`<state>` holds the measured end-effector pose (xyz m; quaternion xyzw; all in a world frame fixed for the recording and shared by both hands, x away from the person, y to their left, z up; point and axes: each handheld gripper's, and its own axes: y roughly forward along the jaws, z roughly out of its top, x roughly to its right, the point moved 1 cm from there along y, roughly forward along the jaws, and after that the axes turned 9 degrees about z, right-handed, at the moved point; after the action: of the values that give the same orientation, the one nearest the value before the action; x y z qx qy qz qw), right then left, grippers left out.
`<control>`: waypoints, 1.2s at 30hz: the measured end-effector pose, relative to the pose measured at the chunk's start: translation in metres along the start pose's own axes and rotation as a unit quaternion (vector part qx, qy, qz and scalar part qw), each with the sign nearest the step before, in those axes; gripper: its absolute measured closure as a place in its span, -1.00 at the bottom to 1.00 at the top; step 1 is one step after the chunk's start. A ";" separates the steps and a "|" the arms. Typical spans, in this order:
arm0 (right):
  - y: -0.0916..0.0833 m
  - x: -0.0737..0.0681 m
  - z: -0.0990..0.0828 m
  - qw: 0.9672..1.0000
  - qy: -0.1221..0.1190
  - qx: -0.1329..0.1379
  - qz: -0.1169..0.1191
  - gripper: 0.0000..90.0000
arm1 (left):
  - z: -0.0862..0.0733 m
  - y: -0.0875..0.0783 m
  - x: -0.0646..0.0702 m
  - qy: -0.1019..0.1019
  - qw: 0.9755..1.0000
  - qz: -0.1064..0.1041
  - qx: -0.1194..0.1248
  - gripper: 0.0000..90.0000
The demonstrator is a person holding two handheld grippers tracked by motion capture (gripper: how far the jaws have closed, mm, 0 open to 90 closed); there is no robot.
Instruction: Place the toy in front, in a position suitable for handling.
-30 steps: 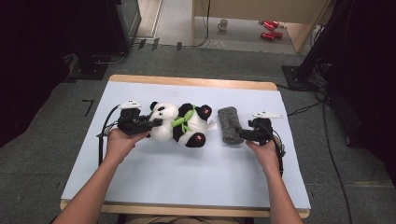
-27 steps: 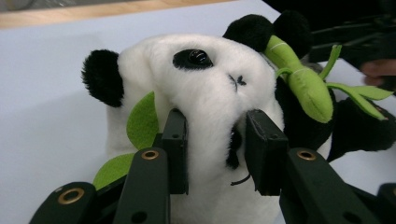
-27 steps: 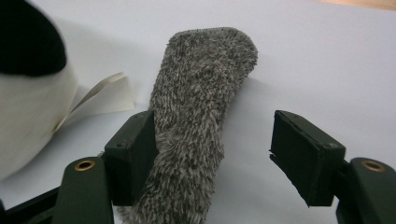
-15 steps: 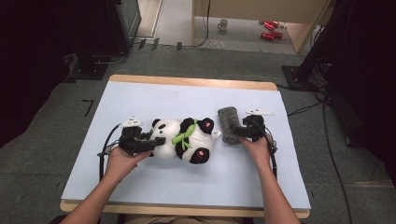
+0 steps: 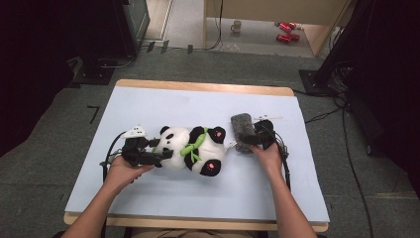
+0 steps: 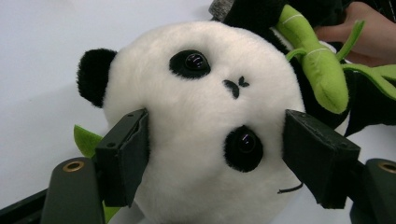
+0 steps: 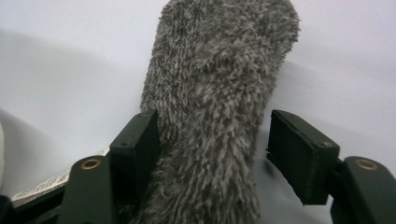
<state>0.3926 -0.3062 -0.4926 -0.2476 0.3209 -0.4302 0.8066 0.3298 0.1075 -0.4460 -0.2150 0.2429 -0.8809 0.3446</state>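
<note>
Panda plush (image 5: 195, 148) lying mid-table, long axis left-right, head toward left gripper (image 5: 157, 157). Left jaws just spread, head between pads, no squeeze. Grey fuzzy pouch (image 5: 242, 131) lengthwise ahead of right gripper (image 5: 257, 138); jaws straddling its near end, 1 gap visible.

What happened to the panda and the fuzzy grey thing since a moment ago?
Both hands slid the panda and the fuzzy grey piece toward the near edge of the table. The left gripper has just been opening; the panda's head sits between its jaws, one pad clear of it. The right gripper has closed a little around the grey piece, one pad apart. The two toys stay side by side.
</note>
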 end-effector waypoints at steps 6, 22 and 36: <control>0.000 0.000 0.001 1.000 0.011 -0.003 0.019 0.19 | -0.003 -0.006 -0.002 0.016 1.000 -0.003 0.004 -0.41; -0.035 -0.008 0.024 0.999 0.039 0.017 0.030 0.66 | -0.011 -0.003 0.000 0.045 0.999 0.006 -0.014 -0.29; -0.081 -0.058 0.066 0.995 -0.019 0.065 0.075 0.66 | -0.012 0.009 0.006 0.033 0.999 -0.007 0.022 -0.16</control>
<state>0.3731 -0.2899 -0.3755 -0.1778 0.2944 -0.3835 0.8571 0.3238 0.1003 -0.4594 -0.1796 0.2334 -0.8950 0.3351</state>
